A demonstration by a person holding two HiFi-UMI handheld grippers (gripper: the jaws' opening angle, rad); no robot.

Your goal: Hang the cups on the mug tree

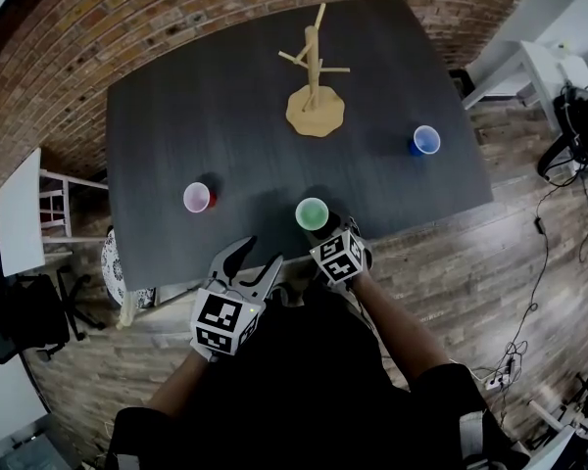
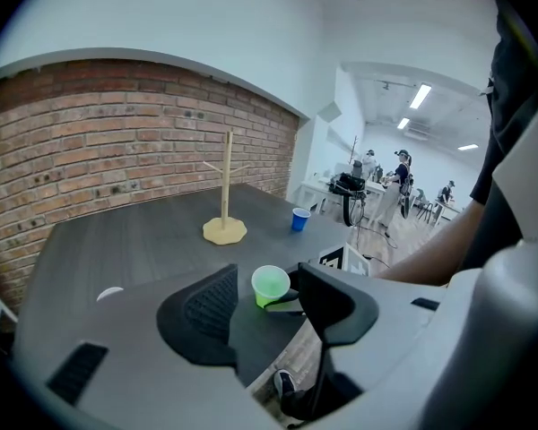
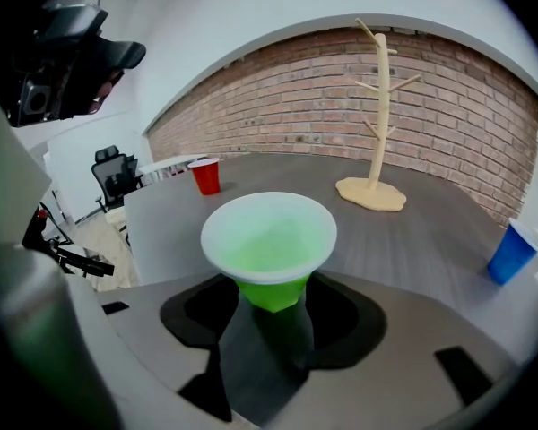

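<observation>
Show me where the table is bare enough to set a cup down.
Widest bare stretch: the left half of the table, between the mug tree and the red cup. Also bare: between the mug tree and the blue cup. Crowded: the near edge, where the right hand-held gripper flanks the green cup.

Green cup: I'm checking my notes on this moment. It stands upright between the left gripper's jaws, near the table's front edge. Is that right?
Not quite. The green cup stands upright between the jaws of the right gripper, near the front edge of the table. The right gripper view shows this. The left gripper has nothing between its jaws.
</observation>
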